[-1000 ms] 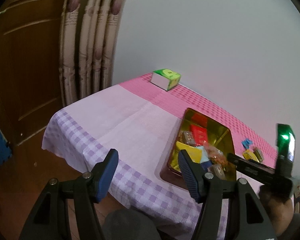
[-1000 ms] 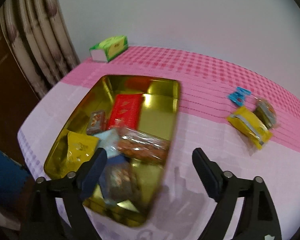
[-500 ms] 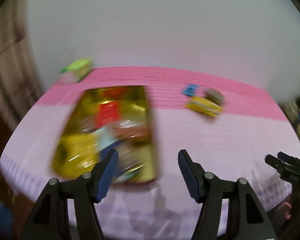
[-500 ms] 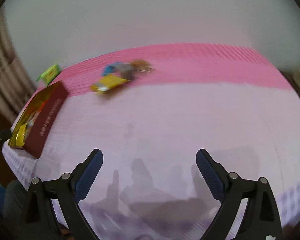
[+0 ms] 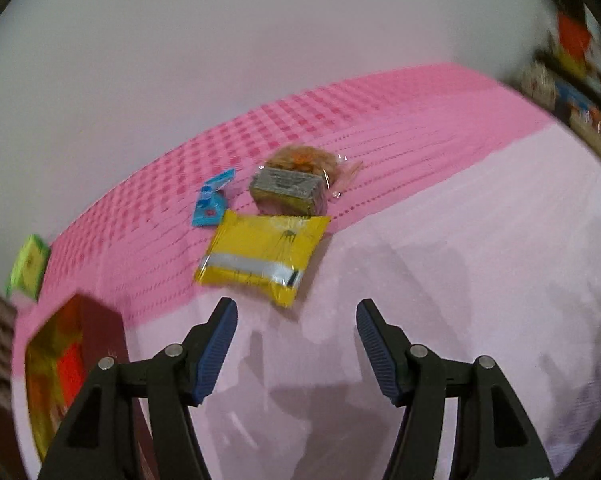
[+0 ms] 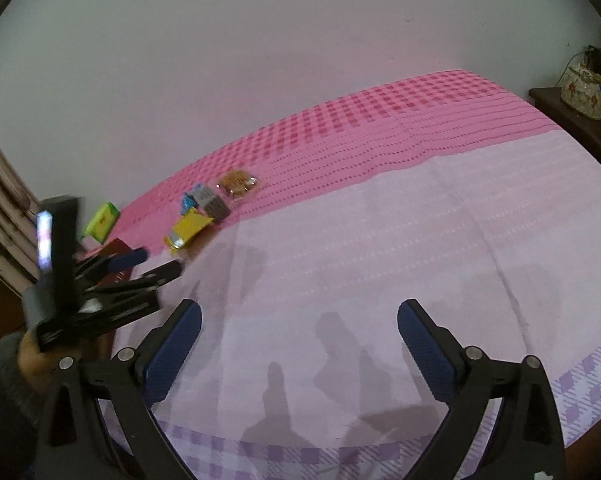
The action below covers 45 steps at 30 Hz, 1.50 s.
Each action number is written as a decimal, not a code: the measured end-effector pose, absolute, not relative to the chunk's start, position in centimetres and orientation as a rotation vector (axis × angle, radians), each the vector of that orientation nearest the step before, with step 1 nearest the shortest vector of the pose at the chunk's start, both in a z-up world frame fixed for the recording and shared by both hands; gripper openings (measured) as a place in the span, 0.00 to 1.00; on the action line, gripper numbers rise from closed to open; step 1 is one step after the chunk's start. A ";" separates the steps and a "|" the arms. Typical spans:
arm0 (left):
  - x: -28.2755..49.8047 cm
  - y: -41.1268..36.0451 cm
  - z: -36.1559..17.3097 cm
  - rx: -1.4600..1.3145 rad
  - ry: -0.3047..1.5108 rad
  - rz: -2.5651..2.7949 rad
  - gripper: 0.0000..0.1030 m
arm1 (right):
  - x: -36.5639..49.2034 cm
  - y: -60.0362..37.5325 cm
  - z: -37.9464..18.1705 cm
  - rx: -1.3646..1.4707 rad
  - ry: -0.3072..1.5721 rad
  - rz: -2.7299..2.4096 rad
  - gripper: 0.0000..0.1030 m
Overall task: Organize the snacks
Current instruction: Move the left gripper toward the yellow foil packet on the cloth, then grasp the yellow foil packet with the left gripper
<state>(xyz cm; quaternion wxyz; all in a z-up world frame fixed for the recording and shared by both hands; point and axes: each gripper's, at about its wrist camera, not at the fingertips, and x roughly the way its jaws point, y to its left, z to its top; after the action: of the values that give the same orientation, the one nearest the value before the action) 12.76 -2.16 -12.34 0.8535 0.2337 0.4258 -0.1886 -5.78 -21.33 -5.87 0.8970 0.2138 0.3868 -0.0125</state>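
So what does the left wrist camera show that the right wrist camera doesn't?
Only the left wrist view looks into the gold tray, with red and yellow packs inside.

Only the right wrist view shows the left gripper from outside, open and empty, plus the tablecloth's purple checked hem. The right gripper, its jaws opening over bare cloth, appears mainly here.

Both show the loose snacks: yellow packet, blue packet, grey-wrapped bar, clear bag of brown snacks, and the green box.

left gripper (image 5: 292,344) agape, right gripper (image 6: 300,348) opening, empty
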 end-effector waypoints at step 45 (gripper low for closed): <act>9.3 8.9 3.1 0.144 0.711 -0.235 0.08 | -6.5 -17.9 -3.0 0.336 0.754 0.075 0.97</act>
<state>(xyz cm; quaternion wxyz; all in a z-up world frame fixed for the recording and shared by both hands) 9.25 8.87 3.07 0.9281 0.0700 0.3472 -0.1147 -6.50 -17.89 -2.98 0.9153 0.1634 0.3664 0.0365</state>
